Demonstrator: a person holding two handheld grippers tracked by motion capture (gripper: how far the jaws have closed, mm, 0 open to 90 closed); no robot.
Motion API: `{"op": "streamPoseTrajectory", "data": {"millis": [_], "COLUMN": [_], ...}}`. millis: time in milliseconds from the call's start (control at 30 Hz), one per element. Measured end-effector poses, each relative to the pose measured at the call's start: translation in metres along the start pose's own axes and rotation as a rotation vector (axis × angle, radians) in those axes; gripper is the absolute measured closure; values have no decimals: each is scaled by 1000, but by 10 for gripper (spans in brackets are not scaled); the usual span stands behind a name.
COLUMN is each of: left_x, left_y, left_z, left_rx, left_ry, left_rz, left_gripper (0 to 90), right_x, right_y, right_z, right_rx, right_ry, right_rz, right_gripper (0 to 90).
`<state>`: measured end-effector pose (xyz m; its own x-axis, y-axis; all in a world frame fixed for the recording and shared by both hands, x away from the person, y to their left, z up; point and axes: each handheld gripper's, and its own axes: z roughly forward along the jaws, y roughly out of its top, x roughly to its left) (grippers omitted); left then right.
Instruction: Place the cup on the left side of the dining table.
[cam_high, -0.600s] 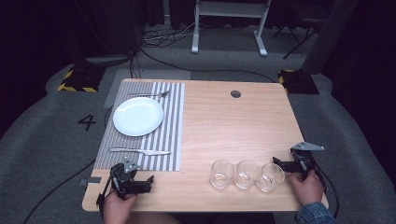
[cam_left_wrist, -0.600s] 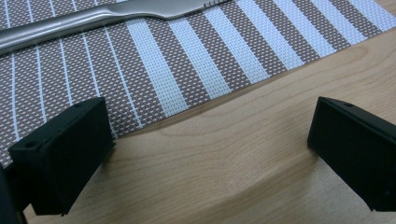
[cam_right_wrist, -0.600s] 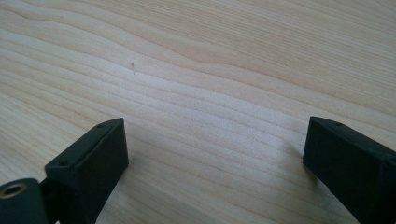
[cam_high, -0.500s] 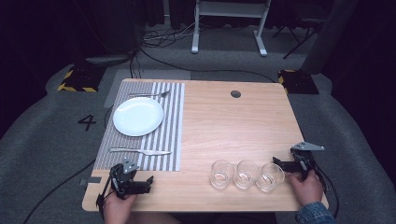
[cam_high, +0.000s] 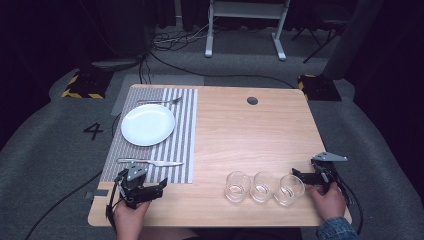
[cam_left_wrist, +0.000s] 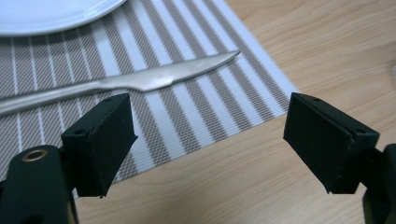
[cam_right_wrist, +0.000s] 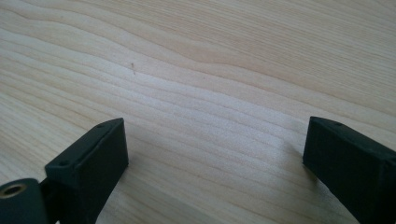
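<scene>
High view: I hold the left gripper (cam_high: 159, 187) at the near corner of the striped placemat (cam_high: 185, 145), just short of the knife (cam_high: 150, 162); the right gripper (cam_high: 298, 175) rests beside three glasses (cam_high: 264, 187). A plate (cam_high: 148, 124) and fork (cam_high: 159, 101) lie beyond.

Left gripper view: jaws spread, empty; the knife (cam_left_wrist: 140, 80) lies just ahead on the placemat (cam_left_wrist: 205, 102), nothing obstructing it.

Right gripper view: jaws spread over bare table (cam_right_wrist: 210, 70).

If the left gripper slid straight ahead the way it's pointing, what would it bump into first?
Most likely the knife. The left gripper has its fingers open over the striped placemat's corner, with the knife lying crosswise just ahead and the white plate beyond. Its height above the mat is hard to judge.
</scene>
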<state>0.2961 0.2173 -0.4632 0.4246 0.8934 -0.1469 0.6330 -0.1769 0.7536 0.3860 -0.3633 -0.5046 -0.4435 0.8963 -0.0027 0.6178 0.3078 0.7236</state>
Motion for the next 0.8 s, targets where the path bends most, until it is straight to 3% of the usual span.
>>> {"op": "streamPoseTrajectory", "data": {"millis": [400,600,800], "left_x": [-24,-41,-55], "left_y": [31,47,58], "left_z": [-1,10,18], "left_rx": [-66,-57,-64], "left_ry": [-111,-146,-191], "left_rz": [34,102,136], "left_gripper": [165,166,166], "right_x": [0,0,0], "right_y": [0,0,0], "right_z": [0,0,0], "right_rx": [0,0,0], "right_ry": [0,0,0], "right_rz": [0,0,0], "right_gripper": [70,70,70]}}
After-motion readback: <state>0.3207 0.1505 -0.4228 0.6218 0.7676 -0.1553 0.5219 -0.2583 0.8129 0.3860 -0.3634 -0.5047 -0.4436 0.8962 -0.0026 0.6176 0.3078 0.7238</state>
